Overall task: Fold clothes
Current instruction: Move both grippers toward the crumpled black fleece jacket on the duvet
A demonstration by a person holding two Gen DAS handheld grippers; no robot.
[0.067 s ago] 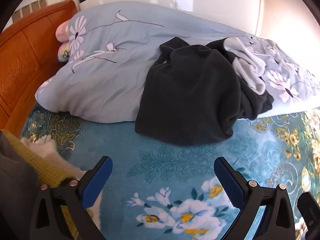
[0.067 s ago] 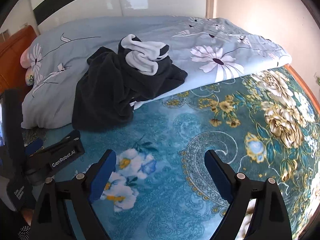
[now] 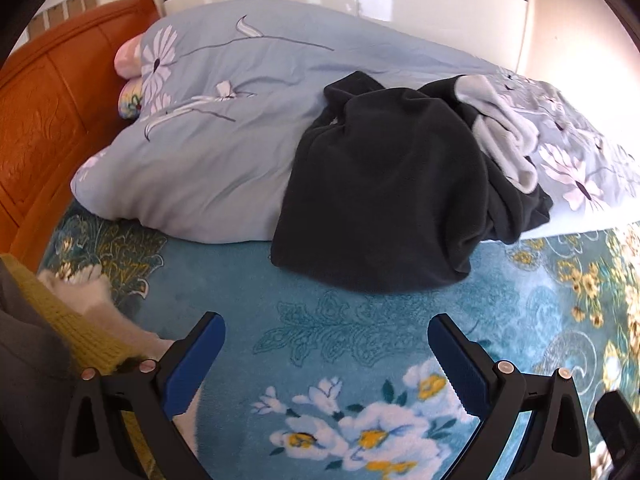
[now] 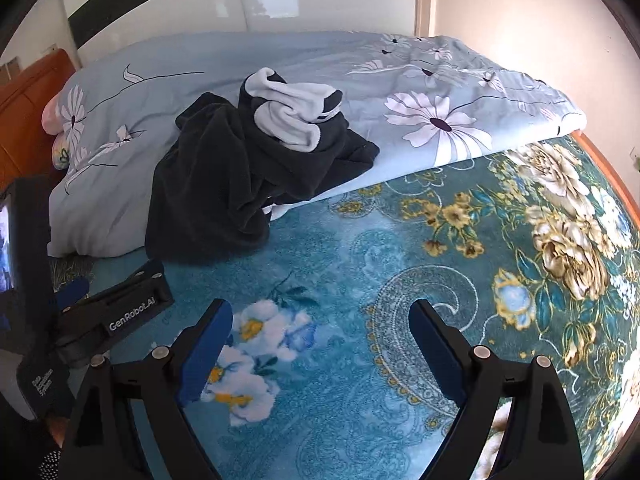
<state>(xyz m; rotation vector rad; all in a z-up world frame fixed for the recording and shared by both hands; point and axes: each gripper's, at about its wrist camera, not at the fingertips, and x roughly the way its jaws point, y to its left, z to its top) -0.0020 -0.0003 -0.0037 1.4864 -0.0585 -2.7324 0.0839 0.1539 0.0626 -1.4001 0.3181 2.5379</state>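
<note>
The dark garment (image 3: 384, 196) lies crumpled at frame centre, draped off the folded quilt (image 3: 224, 128) onto the bed (image 3: 248, 292), long axis running upper right to lower left. Left gripper (image 3: 326, 354) and right gripper (image 4: 320, 340) gape wide, empty.

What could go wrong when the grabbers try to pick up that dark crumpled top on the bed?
1. The dark top is bunched with a light grey piece on it, so one pinch might lift both.
2. It lies half on the pale blue quilt, so open fingers of the left gripper or right gripper might catch quilt fabric too.
</note>
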